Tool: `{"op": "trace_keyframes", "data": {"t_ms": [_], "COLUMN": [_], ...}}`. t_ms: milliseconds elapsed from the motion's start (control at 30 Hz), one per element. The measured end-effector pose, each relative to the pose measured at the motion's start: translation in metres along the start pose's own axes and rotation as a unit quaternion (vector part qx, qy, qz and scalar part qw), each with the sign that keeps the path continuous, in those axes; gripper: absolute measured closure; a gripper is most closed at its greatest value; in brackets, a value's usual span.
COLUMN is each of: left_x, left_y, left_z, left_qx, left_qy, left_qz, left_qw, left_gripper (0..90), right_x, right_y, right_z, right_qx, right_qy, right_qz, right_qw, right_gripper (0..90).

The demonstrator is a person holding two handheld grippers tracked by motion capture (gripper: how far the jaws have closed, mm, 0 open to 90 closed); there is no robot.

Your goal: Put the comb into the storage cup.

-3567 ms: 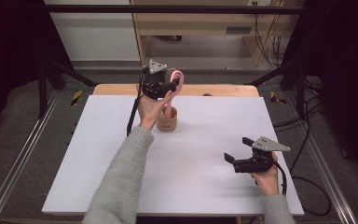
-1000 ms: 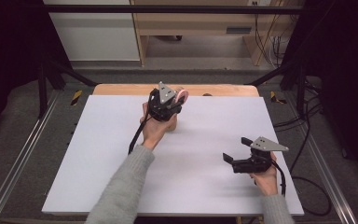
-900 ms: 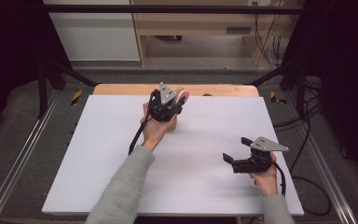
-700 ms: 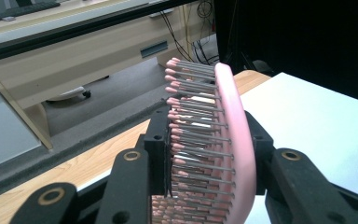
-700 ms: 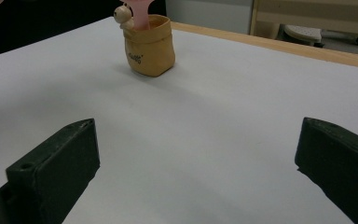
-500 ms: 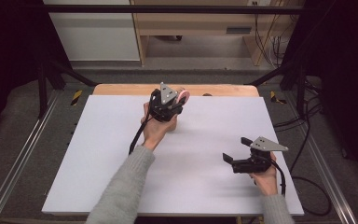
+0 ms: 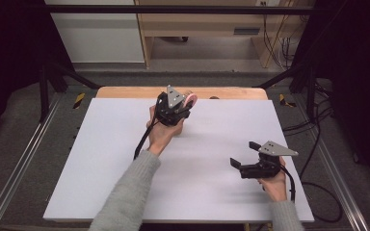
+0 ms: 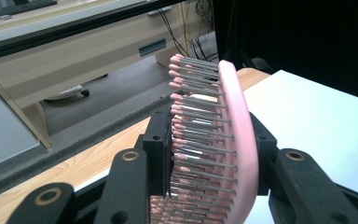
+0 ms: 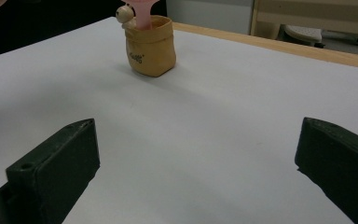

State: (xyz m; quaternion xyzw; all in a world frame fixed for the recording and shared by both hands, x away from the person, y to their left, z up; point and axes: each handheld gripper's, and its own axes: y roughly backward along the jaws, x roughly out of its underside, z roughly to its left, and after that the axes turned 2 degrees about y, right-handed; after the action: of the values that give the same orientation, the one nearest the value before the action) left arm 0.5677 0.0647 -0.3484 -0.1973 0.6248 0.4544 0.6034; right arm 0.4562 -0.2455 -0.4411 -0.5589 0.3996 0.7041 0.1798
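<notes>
My left gripper [image 7: 176, 108] is shut on a pink hairbrush [image 8: 235, 135], its jaws pressing the bristle side and the back of the head. It hovers at the far middle of the white table [image 7: 101, 159], pointing away from me. In the right gripper view the brush's pink handle [image 9: 140, 16] stands in a small tan pouch-shaped holder [image 9: 150, 45] with a little figure on its rim. In the high view the left hand hides that holder. My right gripper [image 7: 243, 154] rests low at the table's near right, open, with nothing between its jaws [image 9: 196, 158].
A wooden board [image 7: 125, 91] runs along the table's far edge. Metal rails [image 7: 24, 159] flank the left side and cables [image 7: 313, 159] trail off the right. Wooden furniture [image 7: 212, 24] stands on the floor beyond the table.
Since the earliest frame the left gripper has come down with the brush toward the holder. Over the last second neither hand has moved.
</notes>
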Motion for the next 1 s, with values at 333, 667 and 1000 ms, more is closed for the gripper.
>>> {"op": "trace_keyframes", "data": {"t_ms": [333,667,1000], "left_x": [0.0007,0.0014,-0.0003], "left_y": [-0.0012,-0.0023,-0.0022], "left_z": [-0.0008,-0.0002,0.0031], "left_qx": [0.0,0.021,0.056], "left_qy": [-0.001,0.007,0.034], "left_qz": [0.004,0.005,0.014], "left_qw": [1.0,0.9997,0.9977], "left_gripper": [56.0,40.4,24.4], "right_x": [-0.0001,-0.0001,-0.0001], "right_y": [0.0001,-0.0004,-0.0006], "right_z": [0.0001,0.0,0.0003], "right_qx": [0.0,-0.001,-0.001], "right_qy": [-0.001,0.001,0.001], "right_qz": [0.0,0.0,0.001], "right_qw": [1.0,1.0,1.0], "right_gripper": [0.2,0.2,0.2]}}
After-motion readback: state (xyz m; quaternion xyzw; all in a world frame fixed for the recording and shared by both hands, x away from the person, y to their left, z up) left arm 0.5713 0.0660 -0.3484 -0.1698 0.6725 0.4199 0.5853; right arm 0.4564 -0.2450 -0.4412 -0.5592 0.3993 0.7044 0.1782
